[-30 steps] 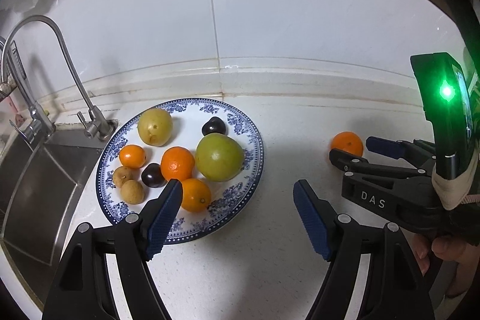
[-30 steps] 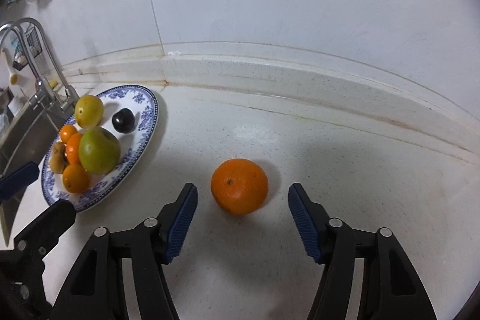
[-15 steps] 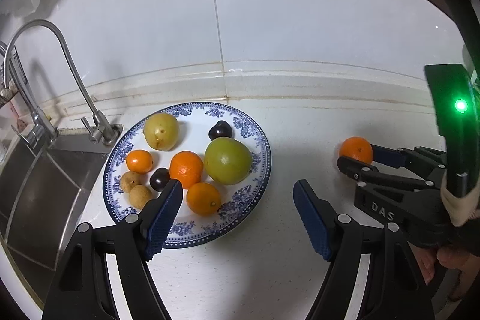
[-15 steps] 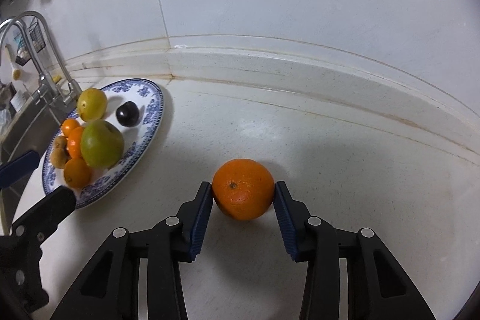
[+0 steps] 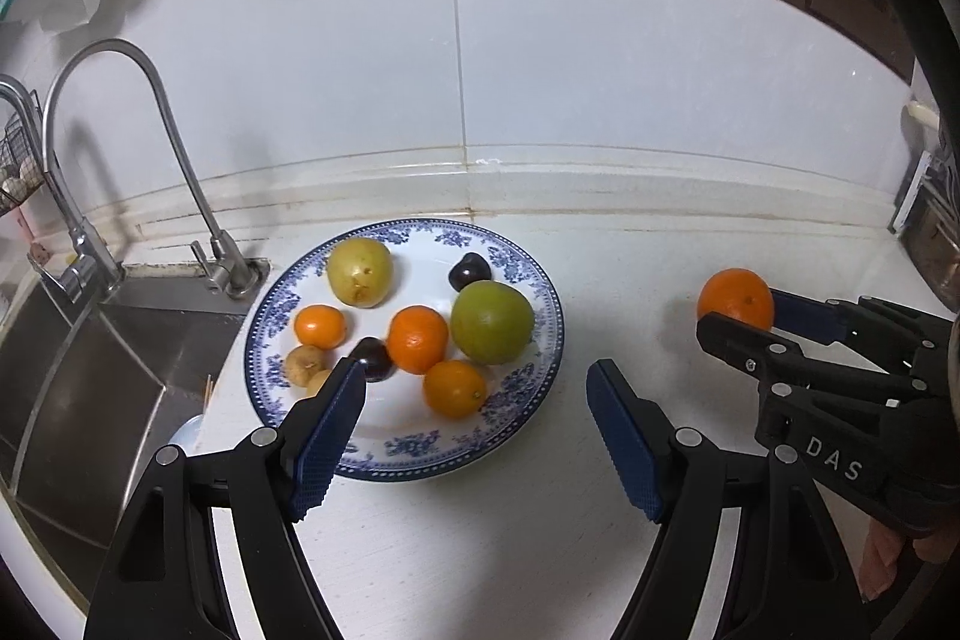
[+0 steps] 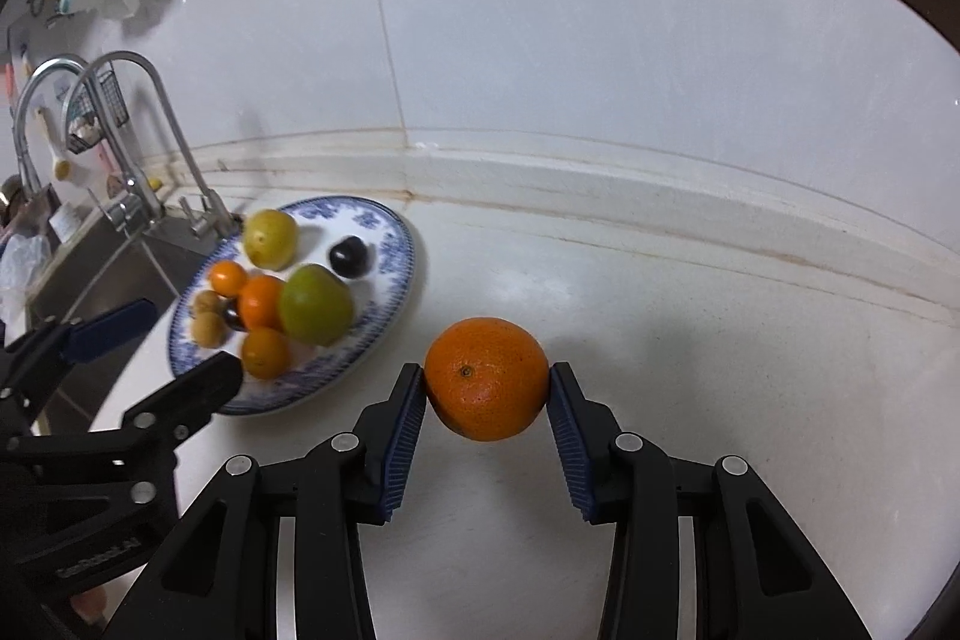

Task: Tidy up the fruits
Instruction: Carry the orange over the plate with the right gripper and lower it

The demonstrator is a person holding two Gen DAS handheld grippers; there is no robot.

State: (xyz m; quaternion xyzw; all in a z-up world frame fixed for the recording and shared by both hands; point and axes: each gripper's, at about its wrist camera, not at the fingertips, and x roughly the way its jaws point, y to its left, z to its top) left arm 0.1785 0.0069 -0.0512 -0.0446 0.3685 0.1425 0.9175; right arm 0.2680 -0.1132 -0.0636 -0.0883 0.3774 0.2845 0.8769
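Right wrist view: right gripper point(image 6: 487, 394) clenched on orange point(image 6: 486, 377), pads flush on both sides, jaws just closed in from wider, fruit apparently just clear of surface point(image 6: 720, 340). Plate point(image 6: 384, 334) lying to the left of the held orange and a little farther back, already crowded with green fruit point(image 6: 315, 304), small oranges and dark plums, so carry leftward, with free room seeming only at the near-right rim. Left wrist view: left gripper point(image 5: 474, 430) released, holding nothing, hovering at the plate's near edge, closer to it than the right.
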